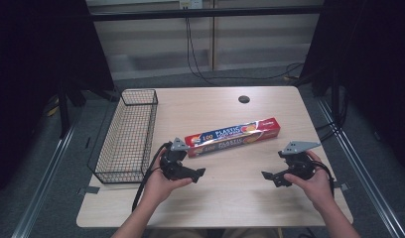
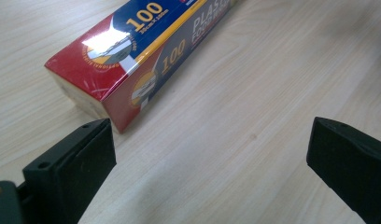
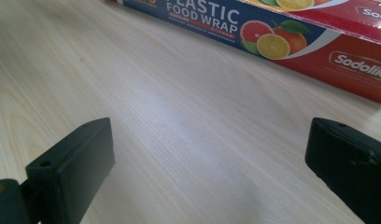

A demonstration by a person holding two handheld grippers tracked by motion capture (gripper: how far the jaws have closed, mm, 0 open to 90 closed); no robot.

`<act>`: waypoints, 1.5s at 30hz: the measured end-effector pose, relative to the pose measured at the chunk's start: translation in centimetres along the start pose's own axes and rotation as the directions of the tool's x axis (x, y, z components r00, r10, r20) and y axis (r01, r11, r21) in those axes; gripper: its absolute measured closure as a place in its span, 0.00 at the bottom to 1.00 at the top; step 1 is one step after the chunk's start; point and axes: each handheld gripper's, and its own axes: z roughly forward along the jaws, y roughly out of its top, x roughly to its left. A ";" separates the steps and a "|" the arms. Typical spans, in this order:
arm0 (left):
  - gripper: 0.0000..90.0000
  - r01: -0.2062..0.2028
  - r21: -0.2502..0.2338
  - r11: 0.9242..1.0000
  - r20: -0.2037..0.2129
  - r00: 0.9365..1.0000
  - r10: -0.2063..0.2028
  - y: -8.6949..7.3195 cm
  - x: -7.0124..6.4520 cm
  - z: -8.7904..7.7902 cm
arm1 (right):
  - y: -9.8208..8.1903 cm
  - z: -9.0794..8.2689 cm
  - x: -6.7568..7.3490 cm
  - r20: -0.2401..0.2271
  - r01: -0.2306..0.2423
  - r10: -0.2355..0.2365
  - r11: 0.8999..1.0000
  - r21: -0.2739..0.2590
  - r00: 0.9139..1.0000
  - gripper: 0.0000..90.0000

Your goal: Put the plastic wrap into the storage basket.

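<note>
Wooden desk: plastic wrap box lies mid-desk, wire basket along left edge. Left claw & right claw both open, empty, near front edge w/ bare desk between.

Plastic food wrap box: long, red-blue, fruit print; lies flat mid-table, slightly angled, closed, untouched.

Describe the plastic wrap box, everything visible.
The plastic wrap box is a long, slim, glossy carton, red with a blue band, yellow "100", white "PLASTIC FOOD WRAP", citrus pictures and a "Sodolike" logo. It looks closed and lies flat mid-table, slanted, right end farther back. Only the wooden top touches it.
</note>
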 end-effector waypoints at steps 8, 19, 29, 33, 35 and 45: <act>0.03 -0.027 0.003 1.000 -0.006 1.000 0.027 1.5 -0.4 0.1 | -0.3 -0.1 -0.3 -0.007 -0.006 0.006 1.000 0.003 1.000 0.01; 0.04 -0.007 -0.008 1.000 0.031 0.999 0.007 3.8 1.0 1.5 | -0.2 -0.2 -0.3 -0.004 0.000 0.000 1.000 -0.007 1.000 0.02; 0.04 -0.026 0.010 1.000 0.049 0.998 0.025 6.7 1.0 3.1 | -0.1 0.0 -0.3 -0.015 0.002 -0.002 1.000 -0.004 1.000 0.02; 0.05 -0.042 0.036 0.998 0.047 0.998 0.040 8.2 1.1 3.8 | -0.1 0.0 -0.4 -0.017 -0.003 0.003 1.000 -0.012 1.000 0.02; 0.05 -0.037 0.035 0.999 0.057 0.998 0.035 8.6 1.2 4.0 | -0.1 -0.1 -0.4 -0.015 -0.006 0.006 1.000 -0.009 1.000 0.02; 0.03 -0.029 0.078 0.997 0.099 0.995 0.021 9.9 2.0 5.8 | -0.1 0.0 -0.4 -0.018 -0.003 0.003 1.000 -0.009 1.000 0.02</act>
